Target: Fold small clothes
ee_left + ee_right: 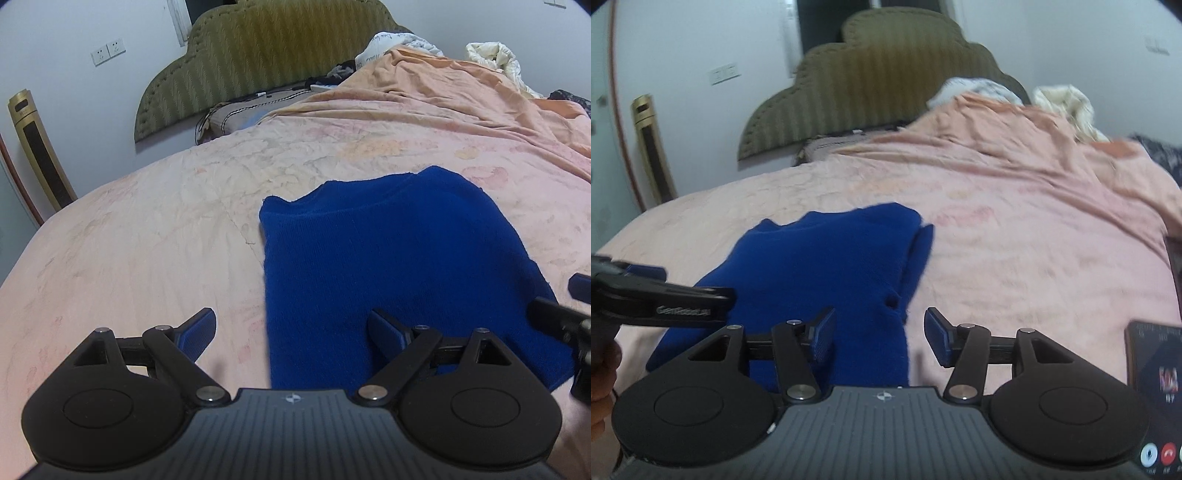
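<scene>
The left gripper (pixel 291 334) hangs low over the bed with its jaws spread wide and nothing between them. Its fingers are matte black linkages with round metal pivots, each tipped by a ribbed blue pad (pixel 195 334). One pad sits over bare sheet, the other over the near part of the blue knit garment (pixel 388 266). The right gripper (pixel 879 338) is built the same way; its jaws are also apart, somewhat less widely, and empty. Its left pad lies over the garment's near end and its right pad over the sheet just beside the garment's edge. Each tool's black finger shows at the border of the other's view.

The garment is a deep royal-blue knit with a fine ribbed texture, lying flat in a roughly rectangular folded shape in the middle of the bed. Its far edge is uneven, with a rounded bump, and in the right wrist view a narrow folded flap runs along its right side.

Under it is a pale pink bedsheet (pixel 147 240), wrinkled and faintly patterned. A crumpled peach blanket (pixel 461 96) is heaped toward the far right. Behind stands a scalloped olive headboard (pixel 258 48) with padded vertical stripes. A phone (pixel 1154 373) with a lit screen lies at the right edge of the bed.
</scene>
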The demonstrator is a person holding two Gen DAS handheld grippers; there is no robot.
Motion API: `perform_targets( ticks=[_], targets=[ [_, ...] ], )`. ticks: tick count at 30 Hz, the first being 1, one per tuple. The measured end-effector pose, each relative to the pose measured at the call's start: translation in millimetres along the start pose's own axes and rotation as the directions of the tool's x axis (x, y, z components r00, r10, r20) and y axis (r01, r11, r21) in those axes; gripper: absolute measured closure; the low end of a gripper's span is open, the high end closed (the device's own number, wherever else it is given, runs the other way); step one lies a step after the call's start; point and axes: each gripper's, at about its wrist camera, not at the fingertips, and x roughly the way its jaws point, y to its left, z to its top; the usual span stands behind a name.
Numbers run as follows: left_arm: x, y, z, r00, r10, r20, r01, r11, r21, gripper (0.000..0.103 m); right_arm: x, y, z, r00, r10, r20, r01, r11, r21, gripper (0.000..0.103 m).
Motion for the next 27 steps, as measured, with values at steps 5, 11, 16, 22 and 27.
perform_targets(
  ticks=[5,11,16,22,27],
  targets=[
    [1.1,-0.4,-3.7,1.000,0.000,-0.013,0.000,1.000,-0.006,0.012,-0.4,7.0,-3.0,0.999,0.046,-0.006,-0.046,0.998,-0.043,0.045],
    [0.6,-0.4,-5.0,1.000,-0.001,-0.016,0.001,1.000,-0.006,0.012,-0.3,9.7,-6.4,0.999,0.031,-0.025,-0.033,0.997,-0.064,0.045],
    [-0.8,0.6,-7.0,1.000,-0.009,-0.018,0.009,1.000,-0.011,0.012,0.6,5.3,-9.5,0.999,0.008,-0.040,-0.010,0.999,-0.047,0.045],
    [-8.7,16.4,-21.5,0.997,-0.079,-0.009,0.078,0.996,-0.048,0.012,1.3,-9.5,-15.7,0.997,-0.005,-0.071,0.007,1.000,0.025,0.044],
    [-10.2,41.4,-41.1,0.981,-0.191,-0.016,0.187,0.972,-0.144,0.014,-0.6,-21.4,-22.2,0.995,0.026,-0.092,-0.020,0.997,0.076,0.045]
  ],
)
